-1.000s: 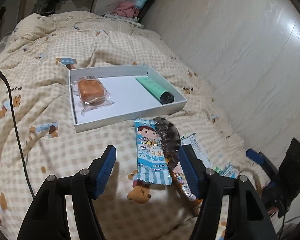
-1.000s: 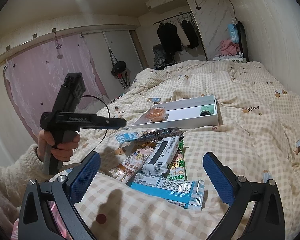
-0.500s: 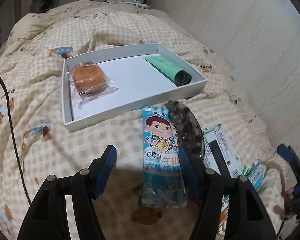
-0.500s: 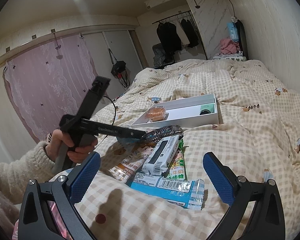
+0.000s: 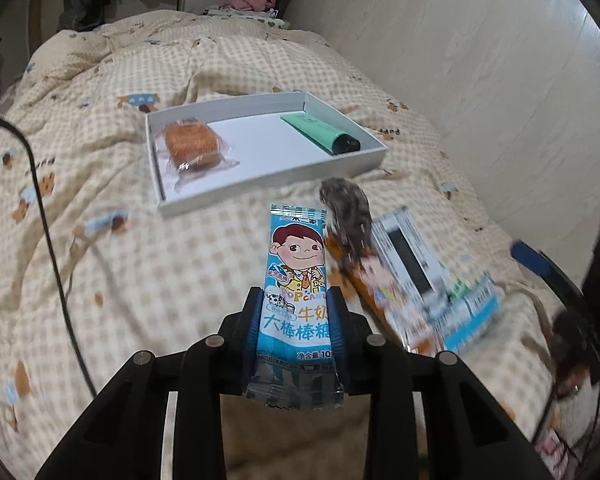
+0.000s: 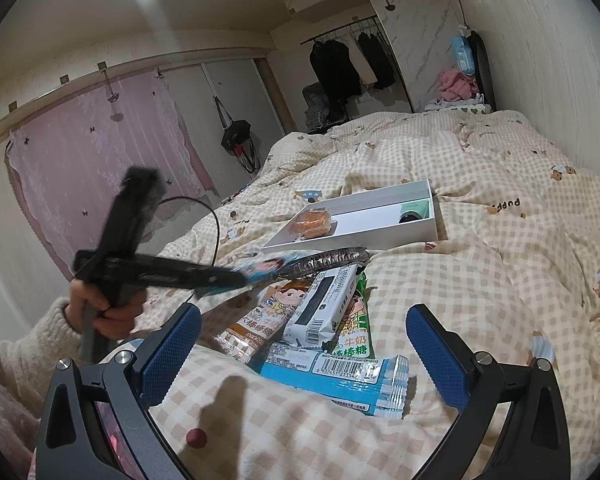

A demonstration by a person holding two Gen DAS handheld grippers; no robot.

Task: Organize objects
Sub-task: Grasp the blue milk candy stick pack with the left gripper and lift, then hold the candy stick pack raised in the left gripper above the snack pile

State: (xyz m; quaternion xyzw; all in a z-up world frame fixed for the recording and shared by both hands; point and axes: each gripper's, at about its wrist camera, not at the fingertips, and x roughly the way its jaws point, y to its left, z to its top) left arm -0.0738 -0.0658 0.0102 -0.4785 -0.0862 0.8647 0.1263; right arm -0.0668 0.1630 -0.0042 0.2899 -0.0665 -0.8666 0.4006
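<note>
The left gripper [image 5: 296, 322] has just squeezed its blue textured fingers [image 5: 252, 320] onto a glossy, flat blue candy wrapper [image 5: 296, 280] sticking out ahead of them. Beyond sits a shallow white cardboard box [image 5: 204, 200] on the checked quilt [image 5: 140, 272]. The right gripper [image 6: 302, 354] hangs wide open over crinkly snack packets [image 6: 332, 372].

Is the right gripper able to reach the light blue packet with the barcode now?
Probably yes. The right gripper is open, and the light blue packet lies between its fingers on the blanket, nothing on top near the barcode end.
</note>
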